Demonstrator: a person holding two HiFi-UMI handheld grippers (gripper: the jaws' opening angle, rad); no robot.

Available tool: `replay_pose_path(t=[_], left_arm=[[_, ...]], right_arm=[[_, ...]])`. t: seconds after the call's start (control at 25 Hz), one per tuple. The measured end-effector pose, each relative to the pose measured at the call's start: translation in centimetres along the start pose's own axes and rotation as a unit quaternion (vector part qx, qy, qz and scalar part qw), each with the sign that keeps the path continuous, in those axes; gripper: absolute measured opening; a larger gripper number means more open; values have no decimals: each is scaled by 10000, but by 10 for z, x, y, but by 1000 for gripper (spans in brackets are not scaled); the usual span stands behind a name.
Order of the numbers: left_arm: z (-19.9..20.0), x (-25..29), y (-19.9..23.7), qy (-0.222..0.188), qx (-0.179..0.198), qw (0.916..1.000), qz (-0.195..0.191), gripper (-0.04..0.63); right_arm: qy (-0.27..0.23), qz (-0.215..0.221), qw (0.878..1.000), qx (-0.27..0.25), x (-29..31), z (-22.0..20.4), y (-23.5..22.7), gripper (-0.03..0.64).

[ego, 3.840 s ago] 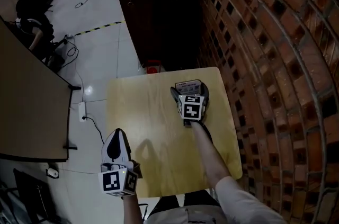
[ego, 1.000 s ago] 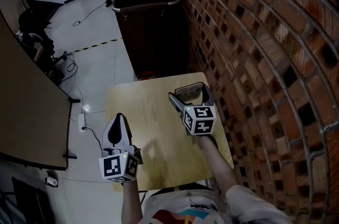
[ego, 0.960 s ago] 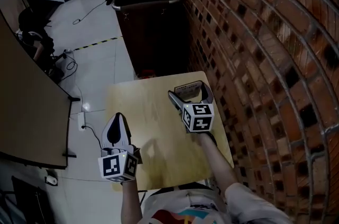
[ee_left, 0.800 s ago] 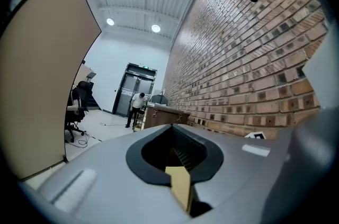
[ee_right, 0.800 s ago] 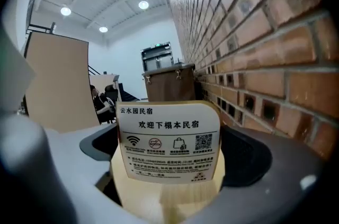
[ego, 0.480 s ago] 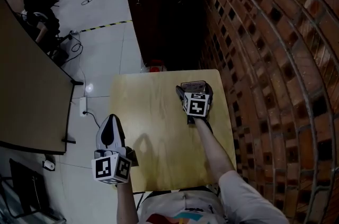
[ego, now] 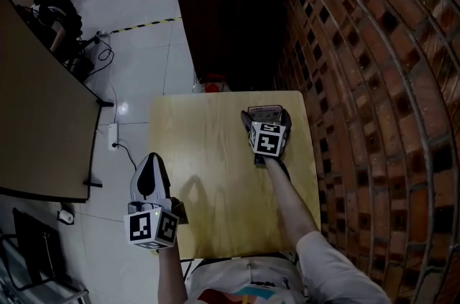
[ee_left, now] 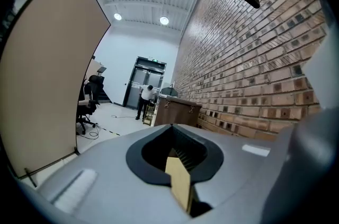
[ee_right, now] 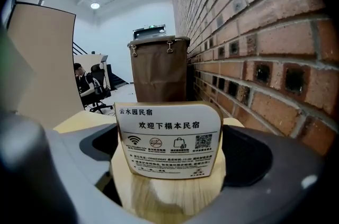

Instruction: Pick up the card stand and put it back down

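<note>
The card stand (ego: 264,111) is a white printed sign on a pale wooden base, at the far right of the small wooden table (ego: 201,144). My right gripper (ego: 266,118) is shut on it, one jaw against each side edge. In the right gripper view the card stand (ee_right: 168,133) faces the camera, upright between the jaws of the right gripper (ee_right: 169,150). My left gripper (ego: 149,164) hangs off the table's near left edge, shut and holding nothing. The left gripper view shows the left gripper (ee_left: 177,151) with its jaws together and a sliver of table behind them.
A brick wall (ego: 359,80) runs close along the table's right side. A dark brown cart (ego: 230,15) stands just beyond the table's far edge. A tan partition board (ego: 36,116) is at the left, with cables on the floor (ego: 115,144) between it and the table.
The right gripper has come down with the card stand from a raised position to table level at the far right. The left gripper has hardly moved.
</note>
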State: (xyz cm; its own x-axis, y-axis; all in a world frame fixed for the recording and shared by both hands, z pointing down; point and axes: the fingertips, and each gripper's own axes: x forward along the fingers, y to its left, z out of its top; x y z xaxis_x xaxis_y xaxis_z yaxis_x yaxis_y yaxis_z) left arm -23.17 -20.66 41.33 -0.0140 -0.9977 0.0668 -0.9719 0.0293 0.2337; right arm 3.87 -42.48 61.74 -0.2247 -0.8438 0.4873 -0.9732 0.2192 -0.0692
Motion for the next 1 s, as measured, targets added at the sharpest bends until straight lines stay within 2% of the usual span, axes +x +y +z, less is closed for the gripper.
replay_pose_path(t=[0.32,0.56,0.6,0.64,0.68,0.72,0.76,0.8,1.0], left_arm=[[5,-7,-7,-71,46,10000,-47,5],[12,-16,-17,-268,69,9995,-175,5],[15,-18,-21,-305,79,9993,-220,5],[18,-20,-27,-322,90,9991,-259,5],[22,-23,-33,-332,102,9990,-295,5],[26,-26,-39,-355,117,9987,-338,5],[30,-29,-45,-402,135,9983,-389,5],[34,-32,-50,-468,152,9978,-442,5],[50,-53,-75,-763,325,9944,-655,5]], right_arm=[[-119,9,9999,78,-8,10,-9,577],[-635,226,9971,353,-45,40,-4,575],[-739,194,9964,372,-58,48,-4,548],[-873,124,9954,388,-73,57,-5,462],[-1058,45,9935,422,-91,67,-7,327],[-1301,5,9903,484,-112,79,-9,145],[-1582,58,9858,567,-134,91,-8,22],[-1862,223,9800,670,-156,104,-4,0],[-2814,1574,9377,1297,-272,148,29,0]])
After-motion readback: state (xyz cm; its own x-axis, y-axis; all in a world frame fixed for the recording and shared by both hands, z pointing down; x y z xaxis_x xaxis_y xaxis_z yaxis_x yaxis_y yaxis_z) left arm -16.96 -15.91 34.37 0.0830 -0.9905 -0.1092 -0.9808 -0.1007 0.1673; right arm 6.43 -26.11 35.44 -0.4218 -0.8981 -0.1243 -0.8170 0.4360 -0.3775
